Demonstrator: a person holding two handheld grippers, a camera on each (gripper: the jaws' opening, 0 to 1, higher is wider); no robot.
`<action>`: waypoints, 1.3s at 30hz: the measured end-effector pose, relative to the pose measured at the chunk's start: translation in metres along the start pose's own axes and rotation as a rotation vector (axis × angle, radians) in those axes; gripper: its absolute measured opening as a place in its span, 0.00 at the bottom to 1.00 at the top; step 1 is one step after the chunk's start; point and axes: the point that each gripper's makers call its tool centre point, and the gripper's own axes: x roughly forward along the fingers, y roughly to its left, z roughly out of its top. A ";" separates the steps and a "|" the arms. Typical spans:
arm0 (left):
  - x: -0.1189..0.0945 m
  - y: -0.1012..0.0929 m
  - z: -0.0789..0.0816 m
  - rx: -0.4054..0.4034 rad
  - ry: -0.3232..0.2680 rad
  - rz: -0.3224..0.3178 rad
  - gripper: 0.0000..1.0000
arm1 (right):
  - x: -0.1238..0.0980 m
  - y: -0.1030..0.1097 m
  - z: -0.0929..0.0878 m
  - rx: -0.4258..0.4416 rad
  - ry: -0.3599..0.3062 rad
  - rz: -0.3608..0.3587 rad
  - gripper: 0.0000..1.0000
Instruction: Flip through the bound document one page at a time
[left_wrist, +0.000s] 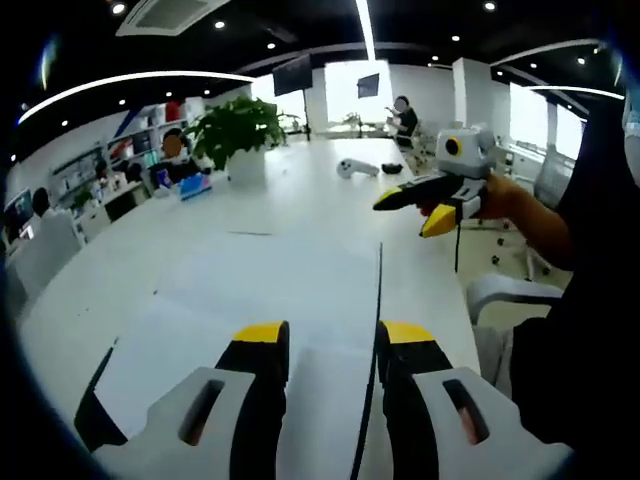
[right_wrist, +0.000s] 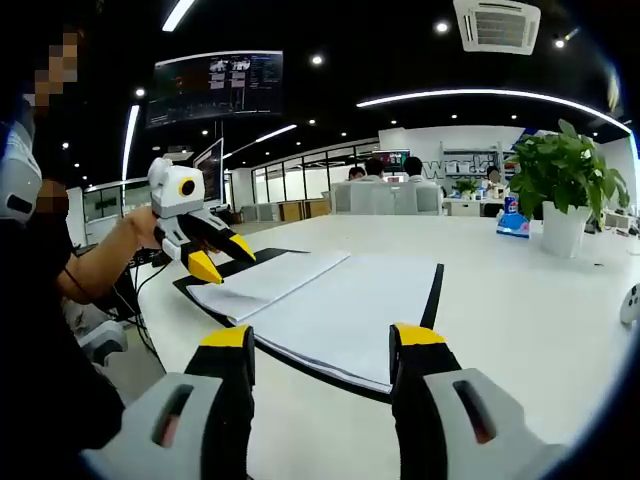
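Note:
The bound document (right_wrist: 330, 300) lies open on the white table (right_wrist: 520, 300), its white pages framed by a black cover; in the left gripper view the document (left_wrist: 250, 290) spreads under and ahead of my jaws. My left gripper (left_wrist: 335, 335) is open, nothing between its yellow tips. From the right gripper view, the left gripper (right_wrist: 224, 258) hovers over the document's left page stack, held by a hand. My right gripper (right_wrist: 323, 337) is open too, low at the document's near edge. It appears as the right gripper (left_wrist: 412, 212) in the air by the table's right edge.
A potted plant (left_wrist: 240, 130) (right_wrist: 562, 180) stands on the table beyond the document, a blue pack (right_wrist: 513, 225) beside it. A white device (left_wrist: 357, 168) lies farther along. A chair (left_wrist: 510, 295) stands at the table's side. People sit at far desks (right_wrist: 390, 170).

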 end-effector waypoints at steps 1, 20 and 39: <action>0.002 0.000 0.000 -0.001 0.003 -0.002 0.37 | -0.001 0.000 0.001 0.002 -0.003 -0.002 0.54; 0.022 0.004 0.002 -0.013 0.030 -0.070 0.38 | -0.010 -0.003 -0.010 0.010 0.028 0.005 0.53; 0.009 0.013 0.015 -0.066 -0.058 -0.025 0.35 | -0.003 0.001 -0.009 -0.007 0.066 0.011 0.49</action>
